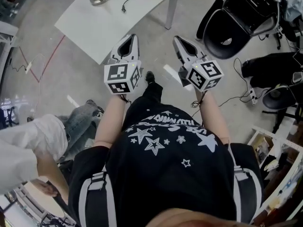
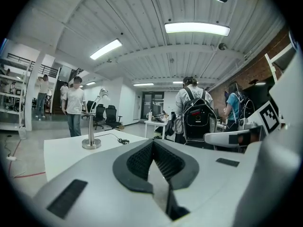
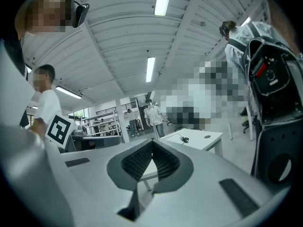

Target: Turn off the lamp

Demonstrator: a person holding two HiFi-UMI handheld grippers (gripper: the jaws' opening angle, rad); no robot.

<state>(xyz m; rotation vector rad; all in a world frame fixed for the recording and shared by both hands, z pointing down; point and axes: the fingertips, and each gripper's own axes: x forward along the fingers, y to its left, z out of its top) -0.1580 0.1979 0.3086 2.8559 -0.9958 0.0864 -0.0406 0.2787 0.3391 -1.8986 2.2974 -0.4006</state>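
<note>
Left gripper view: the left gripper [image 2: 153,143] has its ribbed black pads closed tip to tip, with nothing between them.
Right gripper view: the right gripper [image 3: 152,142] also has its jaws together and empty.
Head view: both grippers are held level and side by side ahead of the person's chest, close to the front edge of the white table [image 1: 94,25].
Lamp [image 2: 91,126]: it stands upright on a round metal base on the table, well ahead and to the left of the left gripper; its head looks bright.
Cable [image 2: 122,140]: black, it lies on the tabletop just right of the lamp base.
Writing: the marker cubes [image 1: 122,77] carry black-and-white square codes and no words; the black shirt [image 1: 161,141] shows white stars and a line of white lettering too warped to read.
Surroundings: a person in a white T-shirt [image 2: 74,109] stands beyond the table; another with a black backpack [image 2: 196,119] faces away; a black chair [image 1: 236,18] sits right of the table.
</note>
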